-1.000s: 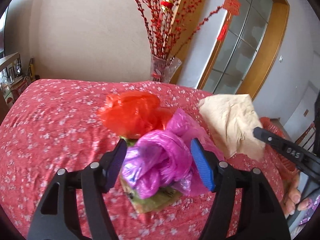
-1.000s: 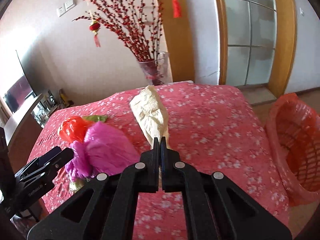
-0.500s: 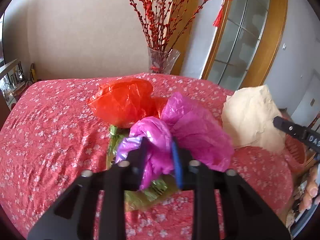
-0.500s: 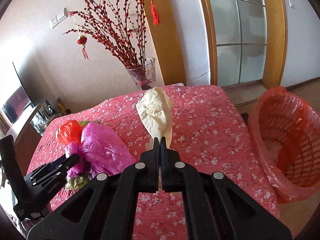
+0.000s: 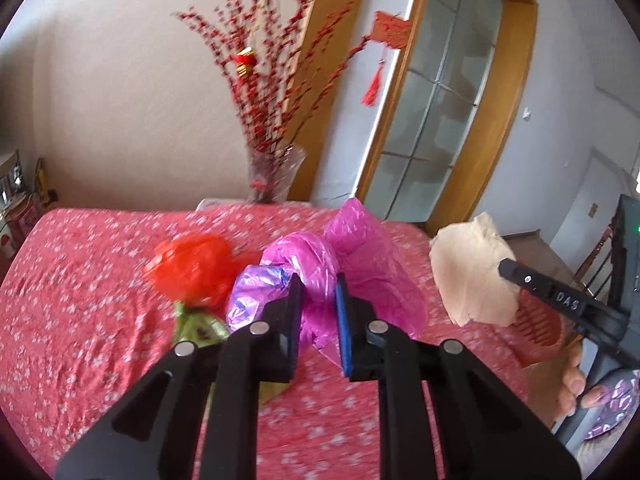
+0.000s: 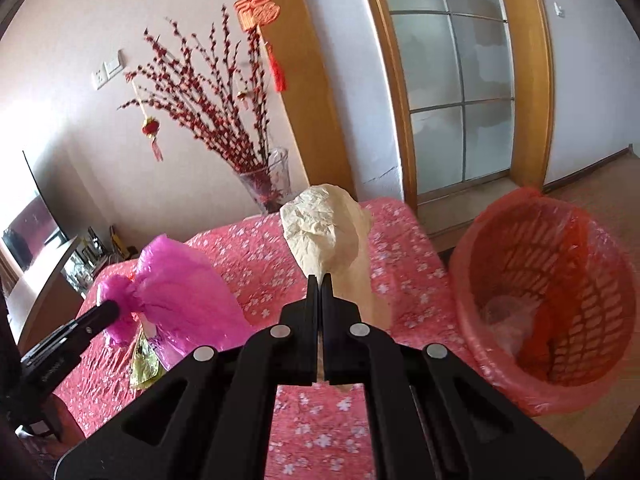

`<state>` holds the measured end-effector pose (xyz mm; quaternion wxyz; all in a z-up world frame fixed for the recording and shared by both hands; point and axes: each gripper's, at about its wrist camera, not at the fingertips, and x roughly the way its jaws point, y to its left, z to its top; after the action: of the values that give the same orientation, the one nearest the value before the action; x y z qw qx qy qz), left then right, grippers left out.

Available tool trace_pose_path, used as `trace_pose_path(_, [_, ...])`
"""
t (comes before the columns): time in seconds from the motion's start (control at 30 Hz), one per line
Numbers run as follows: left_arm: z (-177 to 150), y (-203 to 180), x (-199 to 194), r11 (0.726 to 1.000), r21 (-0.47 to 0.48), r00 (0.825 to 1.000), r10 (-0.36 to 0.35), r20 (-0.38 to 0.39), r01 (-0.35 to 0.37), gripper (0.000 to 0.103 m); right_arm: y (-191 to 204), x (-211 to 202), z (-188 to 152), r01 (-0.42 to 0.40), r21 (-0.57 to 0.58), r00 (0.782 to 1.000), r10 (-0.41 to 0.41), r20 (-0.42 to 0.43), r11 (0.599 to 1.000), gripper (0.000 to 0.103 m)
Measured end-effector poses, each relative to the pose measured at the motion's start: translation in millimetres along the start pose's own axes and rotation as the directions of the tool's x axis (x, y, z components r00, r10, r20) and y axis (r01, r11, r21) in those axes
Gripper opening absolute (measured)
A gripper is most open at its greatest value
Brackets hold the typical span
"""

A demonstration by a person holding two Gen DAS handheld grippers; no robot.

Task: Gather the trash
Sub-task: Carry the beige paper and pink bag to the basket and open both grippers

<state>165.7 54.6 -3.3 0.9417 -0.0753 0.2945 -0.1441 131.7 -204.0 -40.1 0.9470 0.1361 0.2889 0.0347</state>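
My left gripper (image 5: 318, 286) is shut on a crumpled pink plastic bag (image 5: 352, 256) and holds it above the red flowered table (image 5: 80, 280). The bag also shows in the right wrist view (image 6: 180, 292). My right gripper (image 6: 320, 280) is shut on a beige crumpled paper (image 6: 320, 232), lifted off the table; the paper also shows in the left wrist view (image 5: 472, 276). A red plastic bag (image 5: 192, 268) and a green wrapper (image 5: 196, 324) lie on the table. A red basket (image 6: 560, 292) lined with a red bag stands on the floor to the right.
A glass vase with red berry branches (image 5: 276, 176) stands at the table's far edge. A wooden-framed glass door (image 6: 460, 80) is behind. A TV and cabinet (image 6: 40, 240) stand at the left. The person's hand (image 5: 576, 384) shows at the right.
My left gripper closed on the pink bag and lifted it off the table. My right gripper raised the beige paper and swung toward the red basket.
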Motion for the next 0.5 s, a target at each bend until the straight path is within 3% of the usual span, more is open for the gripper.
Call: trace_pose_path(0.5, [15.0,-98.3,42.9,0.983,0.067,0.986,-0.167,-0.028,0.168,0.016,-55.9,-51.3,13.0,0.114,0.038,0.986,-0.117,0.121,0.993,0.002])
